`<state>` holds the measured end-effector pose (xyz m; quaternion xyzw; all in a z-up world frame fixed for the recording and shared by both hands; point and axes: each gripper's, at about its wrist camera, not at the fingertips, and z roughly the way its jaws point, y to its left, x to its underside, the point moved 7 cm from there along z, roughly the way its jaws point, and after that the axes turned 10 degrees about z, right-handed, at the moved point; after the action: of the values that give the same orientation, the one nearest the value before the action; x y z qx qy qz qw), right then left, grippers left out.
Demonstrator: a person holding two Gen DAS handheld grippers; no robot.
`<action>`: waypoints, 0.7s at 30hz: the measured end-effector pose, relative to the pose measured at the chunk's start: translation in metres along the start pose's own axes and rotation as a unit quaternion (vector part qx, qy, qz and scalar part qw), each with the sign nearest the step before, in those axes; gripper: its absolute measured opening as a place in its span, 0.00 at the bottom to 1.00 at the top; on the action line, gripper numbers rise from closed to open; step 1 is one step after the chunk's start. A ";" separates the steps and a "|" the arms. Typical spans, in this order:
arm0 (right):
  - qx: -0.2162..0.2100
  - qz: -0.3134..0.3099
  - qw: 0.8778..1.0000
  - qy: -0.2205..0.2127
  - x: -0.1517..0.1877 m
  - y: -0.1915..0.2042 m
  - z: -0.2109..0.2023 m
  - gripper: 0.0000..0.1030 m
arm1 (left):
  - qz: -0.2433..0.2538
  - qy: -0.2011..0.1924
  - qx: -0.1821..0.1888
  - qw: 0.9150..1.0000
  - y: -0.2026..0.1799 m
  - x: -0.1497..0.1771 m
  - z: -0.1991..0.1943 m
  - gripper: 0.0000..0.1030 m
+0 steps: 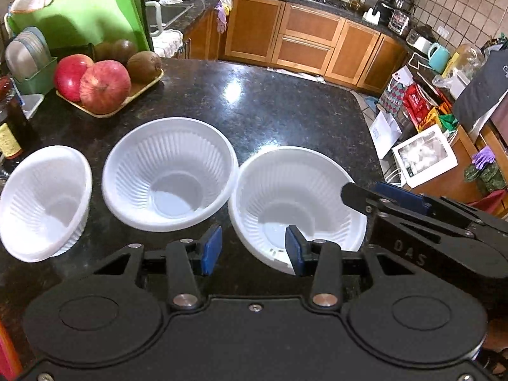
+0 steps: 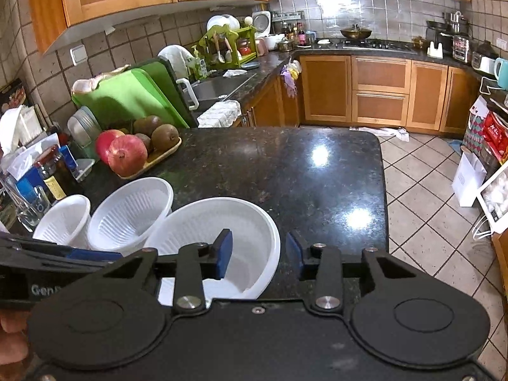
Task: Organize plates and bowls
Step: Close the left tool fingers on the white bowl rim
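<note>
Three white ribbed plastic bowls stand in a row on the dark granite counter: a small left bowl [image 1: 44, 203] [image 2: 62, 222], a middle bowl [image 1: 168, 174] [image 2: 130, 212], and a large right bowl [image 1: 298, 203] [image 2: 222, 241]. My left gripper [image 1: 252, 250] is open and straddles the near left rim of the right bowl, one finger outside and one inside. My right gripper [image 2: 258, 257] is open and straddles the same bowl's right rim; it also shows in the left wrist view [image 1: 368, 195].
A tray of apples and kiwis [image 1: 104, 85] [image 2: 143, 149] sits at the back left, with a green cutting board [image 1: 82, 16], a plate rack [image 1: 28, 60] and bottles [image 2: 54, 171] behind. The counter's right edge [image 2: 382, 190] drops to the tiled floor.
</note>
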<state>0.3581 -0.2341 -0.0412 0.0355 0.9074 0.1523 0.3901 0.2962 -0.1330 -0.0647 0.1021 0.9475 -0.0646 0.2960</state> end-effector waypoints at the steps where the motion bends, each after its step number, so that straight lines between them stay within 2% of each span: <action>1: 0.002 0.000 1.000 0.002 0.001 -0.001 0.002 0.32 | 0.002 0.003 -0.002 1.000 -0.001 0.000 0.003 0.49; 5: 0.006 -0.004 1.000 0.005 0.003 -0.001 0.008 0.28 | 0.004 0.011 -0.010 1.000 -0.003 0.000 0.010 0.47; 8: 0.014 -0.012 1.000 0.005 0.004 0.000 0.011 0.24 | 0.003 0.014 -0.009 1.000 -0.004 0.000 0.012 0.39; 14: 0.027 -0.015 1.000 0.005 0.005 -0.002 0.011 0.17 | 0.008 0.007 -0.027 1.000 -0.003 -0.002 0.013 0.35; 21: 0.027 -0.008 1.000 0.012 0.011 -0.002 0.005 0.16 | 0.023 0.005 -0.019 1.000 -0.004 0.001 0.009 0.32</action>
<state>0.3546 -0.2331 -0.0528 0.0370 0.9160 0.1248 0.3795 0.2998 -0.1380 -0.0722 0.1186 0.9473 -0.0393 0.2951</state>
